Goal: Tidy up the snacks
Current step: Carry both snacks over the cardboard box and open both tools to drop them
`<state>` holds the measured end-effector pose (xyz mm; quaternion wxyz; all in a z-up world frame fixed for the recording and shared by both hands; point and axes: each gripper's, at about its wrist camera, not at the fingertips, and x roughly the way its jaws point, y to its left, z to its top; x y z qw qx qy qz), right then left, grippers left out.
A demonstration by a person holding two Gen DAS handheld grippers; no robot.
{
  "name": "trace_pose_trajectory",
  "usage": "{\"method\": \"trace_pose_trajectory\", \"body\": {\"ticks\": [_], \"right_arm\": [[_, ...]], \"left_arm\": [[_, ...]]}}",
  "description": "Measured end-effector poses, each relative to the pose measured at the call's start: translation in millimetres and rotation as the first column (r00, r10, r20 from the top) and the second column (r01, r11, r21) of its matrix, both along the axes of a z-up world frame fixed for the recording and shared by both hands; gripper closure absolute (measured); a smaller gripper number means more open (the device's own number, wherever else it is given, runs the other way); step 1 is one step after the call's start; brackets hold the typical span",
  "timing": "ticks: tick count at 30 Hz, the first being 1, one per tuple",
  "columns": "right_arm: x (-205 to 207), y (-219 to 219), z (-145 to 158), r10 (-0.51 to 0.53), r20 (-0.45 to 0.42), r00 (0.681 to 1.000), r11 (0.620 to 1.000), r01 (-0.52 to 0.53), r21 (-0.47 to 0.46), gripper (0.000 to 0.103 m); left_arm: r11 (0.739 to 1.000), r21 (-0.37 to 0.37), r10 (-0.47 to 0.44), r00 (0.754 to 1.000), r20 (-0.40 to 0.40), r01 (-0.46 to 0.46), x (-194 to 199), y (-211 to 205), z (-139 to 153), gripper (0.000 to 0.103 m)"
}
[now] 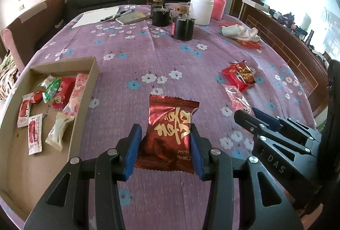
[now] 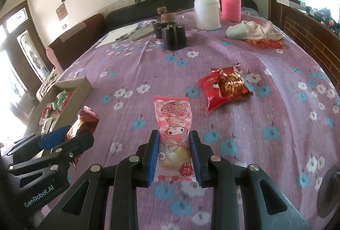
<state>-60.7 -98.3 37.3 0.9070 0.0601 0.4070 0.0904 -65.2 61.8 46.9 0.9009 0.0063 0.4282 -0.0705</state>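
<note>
My left gripper (image 1: 165, 134) is shut on a dark red foil snack packet (image 1: 170, 134) with gold lettering, held above the purple cloth. My right gripper (image 2: 174, 138) is shut on a pink cartoon-printed snack packet (image 2: 173, 123). A shallow cardboard box (image 1: 93, 72) at the left holds several small packets. Red snack packets (image 2: 225, 87) lie on the cloth further right. In the right wrist view, the left gripper (image 2: 63, 136) with its red packet (image 2: 85, 121) shows at the left, beside the box (image 2: 70, 102). The right gripper (image 1: 252, 117) shows at the right in the left wrist view.
The table carries a purple flowered cloth (image 1: 170, 59). At the far side stand two black jars (image 1: 182, 27), a white tub (image 1: 201, 8), a pink-sleeved bottle (image 1: 218, 4), a crumpled cloth (image 1: 240, 32), a notebook and paper. A dark sofa runs behind.
</note>
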Motion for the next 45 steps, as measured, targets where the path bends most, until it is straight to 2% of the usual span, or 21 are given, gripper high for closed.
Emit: {"method": "trace_pose_trajectory", "body": {"ticks": [14,23,29,36,40,45], "right_arm": [[-30,19,15,0.041,0.02,0.999,0.999,-0.041,0.014,0.073],[-42,53,31,0.112,0.044,0.993,0.993,-0.113,0.024,0.074],[-47,91,41,0.185,0.063,0.981,0.982,-0.187,0.017,0.074],[-46,143,51,0.278,0.071,0.958,0.96,-0.279,0.008,0.074],[-44,177,50,0.339,0.055,0.939,0.94,-0.34,0.009,0.074],[-38,220,33,0.4,0.004,0.917,0.917,-0.4,-0.009,0.074]], "left_arm": [[0.997,-0.07,0.029,1.0,-0.006,-0.03,-34,27,12,0.061],[0.981,-0.13,0.141,0.99,-0.009,-0.141,-56,89,24,0.061],[0.96,-0.133,0.247,0.969,0.002,-0.245,-64,140,27,0.061],[0.915,-0.139,0.384,0.923,0.016,-0.378,-71,207,30,0.061],[0.895,-0.129,0.431,0.902,0.013,-0.426,-70,234,26,0.061],[0.886,-0.115,0.45,0.893,-0.019,-0.449,-61,251,10,0.061]]}}
